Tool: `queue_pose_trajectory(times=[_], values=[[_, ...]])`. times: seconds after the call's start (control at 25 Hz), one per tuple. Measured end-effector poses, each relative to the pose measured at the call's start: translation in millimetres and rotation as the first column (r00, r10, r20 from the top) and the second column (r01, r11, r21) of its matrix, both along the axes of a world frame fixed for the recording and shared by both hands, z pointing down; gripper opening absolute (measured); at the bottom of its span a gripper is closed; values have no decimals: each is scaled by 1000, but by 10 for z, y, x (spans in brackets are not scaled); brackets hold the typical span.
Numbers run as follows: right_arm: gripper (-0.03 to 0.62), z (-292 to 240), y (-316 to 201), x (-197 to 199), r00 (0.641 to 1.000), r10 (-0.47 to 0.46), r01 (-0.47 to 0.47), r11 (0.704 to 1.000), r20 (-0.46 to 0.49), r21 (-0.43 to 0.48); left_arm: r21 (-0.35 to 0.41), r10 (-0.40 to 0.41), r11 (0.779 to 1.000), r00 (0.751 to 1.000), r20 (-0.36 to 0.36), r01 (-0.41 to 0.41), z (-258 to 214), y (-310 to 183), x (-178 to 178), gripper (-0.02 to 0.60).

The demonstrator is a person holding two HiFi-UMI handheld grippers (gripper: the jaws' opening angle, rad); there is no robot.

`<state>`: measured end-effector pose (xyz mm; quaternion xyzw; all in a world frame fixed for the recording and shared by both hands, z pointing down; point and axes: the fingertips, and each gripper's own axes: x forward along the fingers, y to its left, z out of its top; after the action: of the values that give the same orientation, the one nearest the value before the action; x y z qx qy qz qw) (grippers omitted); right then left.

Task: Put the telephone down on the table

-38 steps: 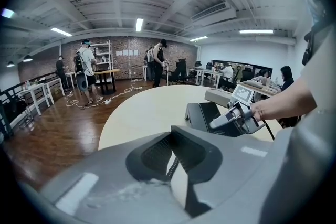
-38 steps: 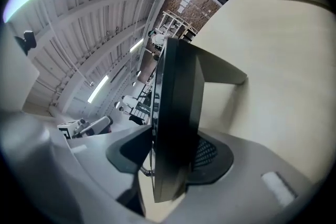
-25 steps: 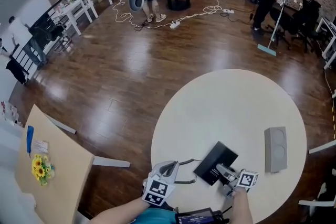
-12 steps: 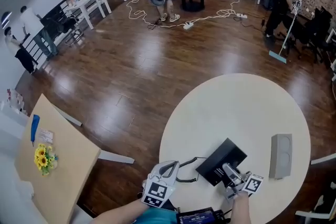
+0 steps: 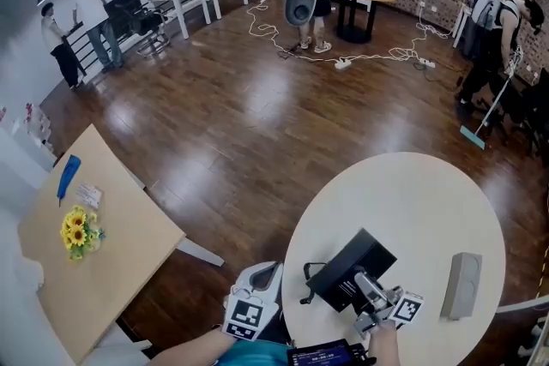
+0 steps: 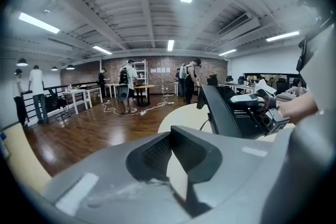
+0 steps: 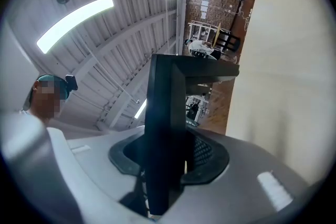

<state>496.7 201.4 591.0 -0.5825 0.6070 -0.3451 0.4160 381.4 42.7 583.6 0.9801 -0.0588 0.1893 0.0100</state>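
Observation:
The black telephone [image 5: 352, 268] is a flat dark box, tilted up over the near part of the round white table [image 5: 412, 201]. My right gripper [image 5: 371, 297] is shut on its near edge. In the right gripper view the telephone [image 7: 168, 113] stands as a dark slab clamped between both pads. A black cord [image 5: 307, 285] hangs from its left side. My left gripper [image 5: 262, 277] is left of the table's edge, shut, with nothing between its fingers. From the left gripper view the telephone [image 6: 226, 113] shows at the right, held by the right gripper [image 6: 257, 107].
A grey flat box [image 5: 463, 285] lies on the table's right side. A wooden table [image 5: 103, 270] with yellow flowers [image 5: 77, 229] stands at the left. Wood floor lies beyond, with cables [image 5: 360, 57] and several people standing far off.
The right gripper has raised the telephone and tipped it more upright. The left gripper has drawn back leftwards, off the table's edge. The head view has swung.

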Motion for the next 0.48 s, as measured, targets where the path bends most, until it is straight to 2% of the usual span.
queue_pose_trajectory(times=[0.2, 0.48], values=[[149, -222, -579, -377, 996, -89, 89, 996, -3, 18, 6, -136, 991, 990, -38, 136, -106, -559, -535, 15], [149, -549, -1278, -1052, 972, -229, 231, 972, -46, 35, 15, -274, 961, 957, -100, 277, -251, -1090, -1382, 15]])
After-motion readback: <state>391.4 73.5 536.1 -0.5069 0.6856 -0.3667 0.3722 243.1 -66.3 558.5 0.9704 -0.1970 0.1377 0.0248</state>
